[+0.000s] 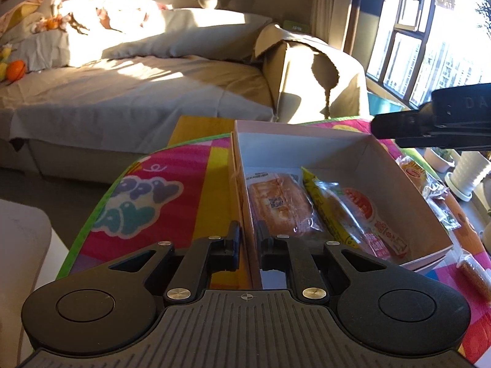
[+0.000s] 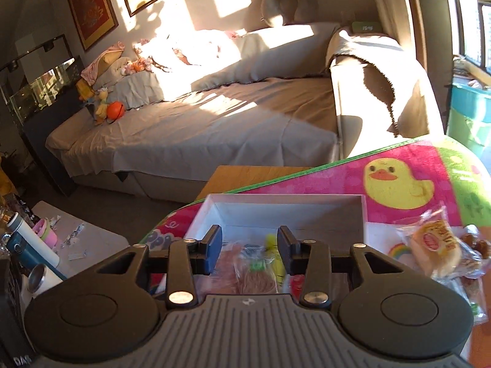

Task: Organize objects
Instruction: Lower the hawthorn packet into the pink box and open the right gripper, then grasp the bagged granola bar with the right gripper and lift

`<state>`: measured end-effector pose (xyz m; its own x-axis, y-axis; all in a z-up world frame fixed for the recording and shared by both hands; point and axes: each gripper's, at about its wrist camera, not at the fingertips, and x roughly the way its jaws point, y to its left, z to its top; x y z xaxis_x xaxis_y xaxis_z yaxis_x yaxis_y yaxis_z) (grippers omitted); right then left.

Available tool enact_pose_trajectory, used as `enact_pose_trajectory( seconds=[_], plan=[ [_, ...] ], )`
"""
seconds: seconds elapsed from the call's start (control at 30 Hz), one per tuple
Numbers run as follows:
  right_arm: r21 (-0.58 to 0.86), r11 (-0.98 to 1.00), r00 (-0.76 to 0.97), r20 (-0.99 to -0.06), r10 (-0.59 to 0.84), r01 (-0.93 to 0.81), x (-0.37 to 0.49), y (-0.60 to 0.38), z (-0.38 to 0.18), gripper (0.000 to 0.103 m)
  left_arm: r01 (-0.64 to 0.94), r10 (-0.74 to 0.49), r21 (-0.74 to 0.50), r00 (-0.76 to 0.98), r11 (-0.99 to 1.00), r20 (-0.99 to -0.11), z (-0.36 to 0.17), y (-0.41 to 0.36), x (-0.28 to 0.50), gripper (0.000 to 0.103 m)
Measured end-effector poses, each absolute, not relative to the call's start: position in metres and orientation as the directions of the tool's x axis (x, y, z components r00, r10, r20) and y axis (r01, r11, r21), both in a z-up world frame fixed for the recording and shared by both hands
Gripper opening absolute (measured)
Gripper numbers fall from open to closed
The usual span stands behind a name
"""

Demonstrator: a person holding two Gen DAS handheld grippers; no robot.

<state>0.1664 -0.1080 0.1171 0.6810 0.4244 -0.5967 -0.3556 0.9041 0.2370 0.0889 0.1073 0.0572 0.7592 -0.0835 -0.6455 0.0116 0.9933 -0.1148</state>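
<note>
**Two grippers at a half-filled box**

Two grippers worked over a bench covered by a bright cartoon mat. The left gripper sat nearest, its fingers drawn close together on either side of the left wall of the white cardboard box, clamped on that wall. Inside the box, just beyond those fingers, lay a wrapped bread bun and, touching it on the right, a yellow-edged snack packet. The far half of the box was bare cardboard.

The right gripper hovered above the box with its fingers apart and nothing between them; the packets below it were blurred. To its right, outside the box, a wrapped pastry lay on the mat near the printed yellow duck. Beyond the bench stood a sunlit sofa, with an orange ball at its far left end.
</note>
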Motion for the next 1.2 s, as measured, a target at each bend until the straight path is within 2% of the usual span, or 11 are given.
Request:
enact_pose_trajectory(
  seconds=[0.07, 0.13, 0.27, 0.33, 0.53, 0.63, 0.7, 0.97, 1.2],
  plan=[
    [0.192, 0.924, 0.713, -0.591, 0.378, -0.331, 0.156, -0.124, 0.116, 0.042, 0.008, -0.074, -0.106, 0.762, 0.994, -0.643, 0.057, 0.106, 0.088, 0.013],
    [0.147, 0.942, 0.74, -0.588, 0.328, -0.301, 0.144, -0.143, 0.113, 0.05, 0.009, -0.074, -0.104, 0.762, 0.995, -0.643, 0.057, 0.106, 0.088, 0.013],
    [0.023, 0.98, 0.788, -0.591, 0.172, -0.197, 0.115, -0.185, 0.101, 0.054, 0.022, -0.061, -0.068, 0.762, 0.997, -0.644, 0.057, 0.102, 0.088, 0.013],
    [-0.002, 0.989, 0.779, -0.616, 0.117, -0.15, 0.101, -0.208, 0.09, 0.059, 0.027, -0.06, -0.06, 0.762, 0.998, -0.645, 0.057, 0.102, 0.089, 0.013],
    [-0.005, 1.0, 0.705, -0.71, -0.007, 0.005, 0.064, -0.271, 0.052, 0.062, 0.025, -0.071, -0.08, 0.762, 0.996, -0.643, 0.057, 0.104, 0.088, 0.013],
    [0.051, 0.996, 0.675, -0.738, -0.009, 0.069, 0.054, -0.29, 0.038, 0.065, 0.021, -0.077, -0.094, 0.763, 0.995, -0.642, 0.056, 0.106, 0.088, 0.013],
    [0.093, 0.993, 0.663, -0.749, 0.017, 0.079, 0.047, -0.294, 0.029, 0.073, 0.02, -0.083, -0.104, 0.761, 0.994, -0.643, 0.056, 0.107, 0.088, 0.013],
    [0.138, 0.989, 0.636, -0.759, 0.142, -0.055, 0.038, -0.257, 0.027, 0.073, 0.021, -0.09, -0.114, 0.761, 0.993, -0.643, 0.055, 0.108, 0.087, 0.013],
    [0.074, 0.993, 0.641, -0.759, 0.116, -0.092, 0.052, -0.242, 0.027, 0.071, 0.022, -0.096, -0.122, 0.763, 0.992, -0.64, 0.053, 0.11, 0.087, 0.014]
  ],
)
